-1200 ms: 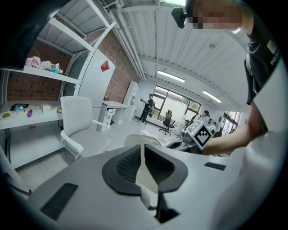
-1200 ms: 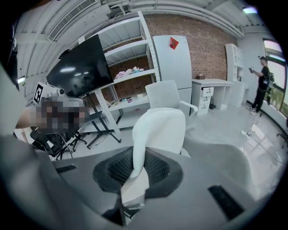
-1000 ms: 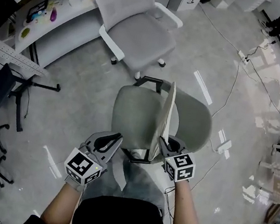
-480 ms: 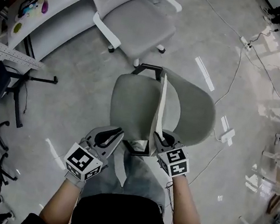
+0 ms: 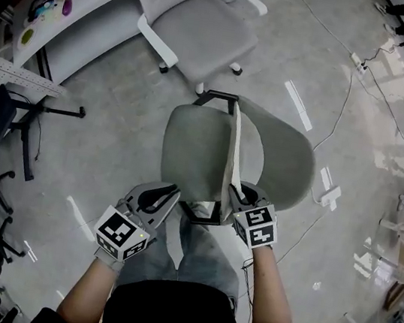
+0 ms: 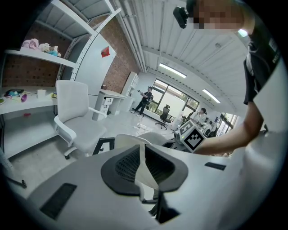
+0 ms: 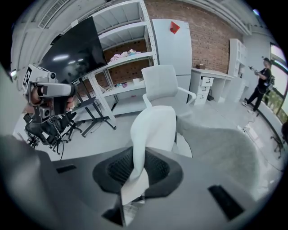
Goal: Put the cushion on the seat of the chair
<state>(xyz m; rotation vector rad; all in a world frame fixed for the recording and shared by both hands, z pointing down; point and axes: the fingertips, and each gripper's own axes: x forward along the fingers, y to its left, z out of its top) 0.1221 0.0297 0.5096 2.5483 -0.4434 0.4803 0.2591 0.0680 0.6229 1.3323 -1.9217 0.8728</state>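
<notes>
Firmly between the right tongs (image 5: 237,194), cushion (image 5: 235,148) upright over chair (image 5: 194,156).

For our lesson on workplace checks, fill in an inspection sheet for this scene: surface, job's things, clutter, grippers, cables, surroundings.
Surface: grey chair seat on a polished floor.
Job's things: cream cushion stands on edge over the seat, not yet flat.
Clutter: nothing seen on the seat.
Grippers: right gripper shut on the cushion's near edge; left gripper shut, holding nothing.
Cables: white cable and power strip on the floor.
Surroundings: white office chair, desk, black stands.
</notes>
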